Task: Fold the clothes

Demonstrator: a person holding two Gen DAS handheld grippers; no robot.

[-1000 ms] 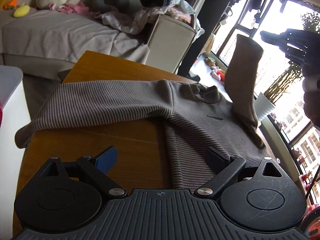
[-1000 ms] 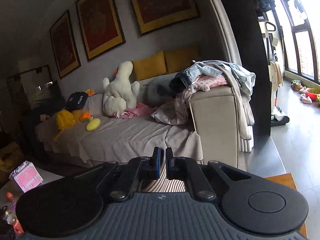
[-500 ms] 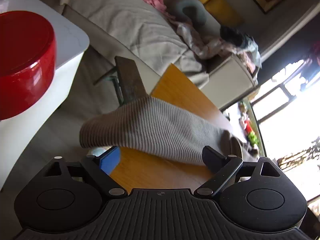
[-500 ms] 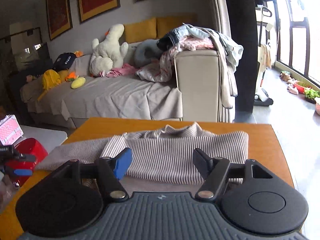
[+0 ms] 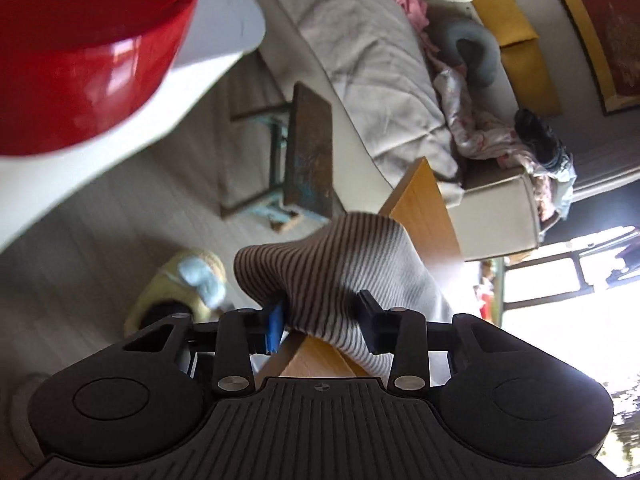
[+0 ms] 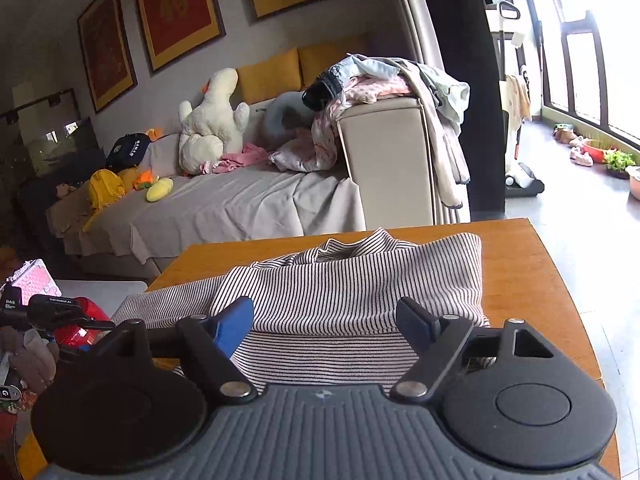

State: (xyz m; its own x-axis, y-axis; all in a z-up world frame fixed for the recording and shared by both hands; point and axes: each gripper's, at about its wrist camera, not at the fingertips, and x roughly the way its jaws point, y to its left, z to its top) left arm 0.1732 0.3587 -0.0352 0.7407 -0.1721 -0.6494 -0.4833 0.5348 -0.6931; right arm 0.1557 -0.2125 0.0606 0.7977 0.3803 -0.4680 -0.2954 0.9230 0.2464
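A brown-and-white striped long-sleeved shirt (image 6: pixel 360 280) lies on the wooden table (image 6: pixel 540 280), its right sleeve folded across the body. Its left sleeve (image 5: pixel 328 264) reaches over the table's edge (image 5: pixel 424 200). My left gripper (image 5: pixel 320 318) is shut on the end of that sleeve, the fabric bunched between the blue pad and the black finger. In the right wrist view my right gripper (image 6: pixel 324 320) hovers open just above the shirt's lower half, nothing between its fingers. The shirt's hem is hidden under the gripper body.
A red bowl (image 5: pixel 80 52) sits on a white side table (image 5: pixel 224 20) left of the wooden table. A small stool (image 5: pixel 308 152) and a yellow slipper (image 5: pixel 180 292) are on the floor below. A sofa (image 6: pixel 240 200) with plush toys and piled clothes (image 6: pixel 380 84) stands behind.
My left gripper swung to the left sleeve's end at the table edge and shut on it. My right gripper let go of the right sleeve, now folded over the shirt, and opened.
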